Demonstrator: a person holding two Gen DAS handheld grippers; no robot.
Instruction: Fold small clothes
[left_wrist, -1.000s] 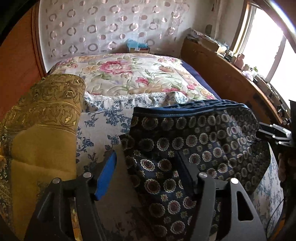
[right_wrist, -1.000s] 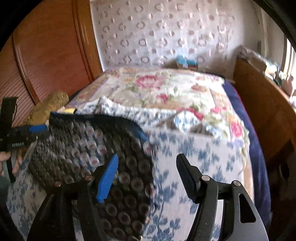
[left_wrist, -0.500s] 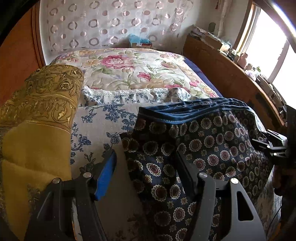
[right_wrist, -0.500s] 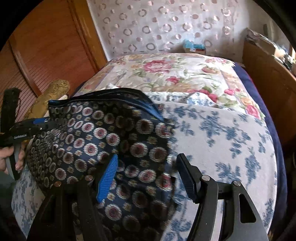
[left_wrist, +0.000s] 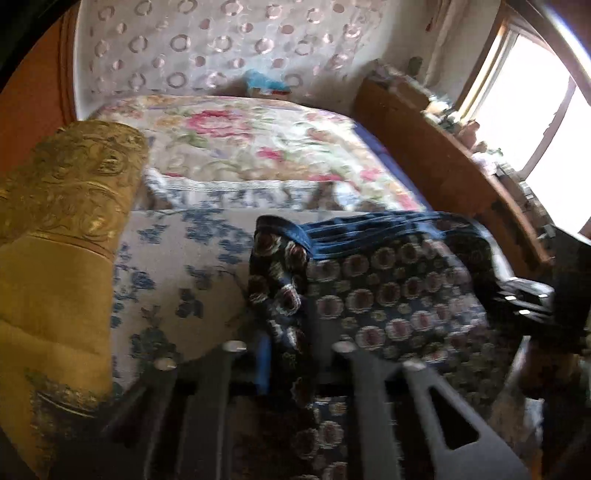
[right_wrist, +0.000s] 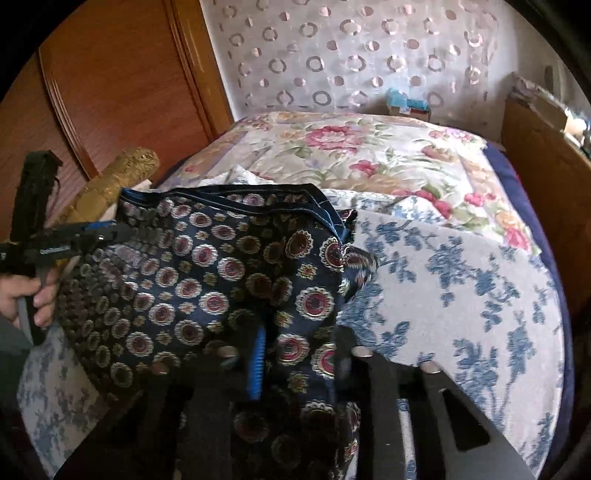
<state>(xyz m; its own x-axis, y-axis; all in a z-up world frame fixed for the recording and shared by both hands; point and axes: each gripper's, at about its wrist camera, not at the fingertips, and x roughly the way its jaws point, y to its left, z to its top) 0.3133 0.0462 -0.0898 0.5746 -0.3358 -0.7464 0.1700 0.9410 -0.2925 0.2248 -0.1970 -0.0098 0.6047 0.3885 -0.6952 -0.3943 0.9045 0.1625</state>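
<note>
A small dark navy garment (left_wrist: 391, 295) with round medallion print and a blue waistband lies on the bed's blue-flowered sheet (left_wrist: 177, 266). My left gripper (left_wrist: 295, 354) has closed on its left edge, with cloth bunched between the fingers. My right gripper (right_wrist: 299, 362) has closed on the garment's (right_wrist: 207, 280) right edge. Each gripper shows in the other's view: the left one (right_wrist: 107, 236) at the garment's far side, the right one (left_wrist: 524, 299) at the right. The garment hangs stretched between them.
A gold embroidered bolster (left_wrist: 62, 221) lies along the bed's left side. A pink-flowered quilt (right_wrist: 362, 155) covers the far half. A wooden wardrobe (right_wrist: 122, 85) stands at left, a wooden ledge (left_wrist: 443, 162) with clutter under the window at right.
Both grippers moved down onto the garment's side edges and closed from wide open onto the cloth; the left edge is now bunched and lifted.
</note>
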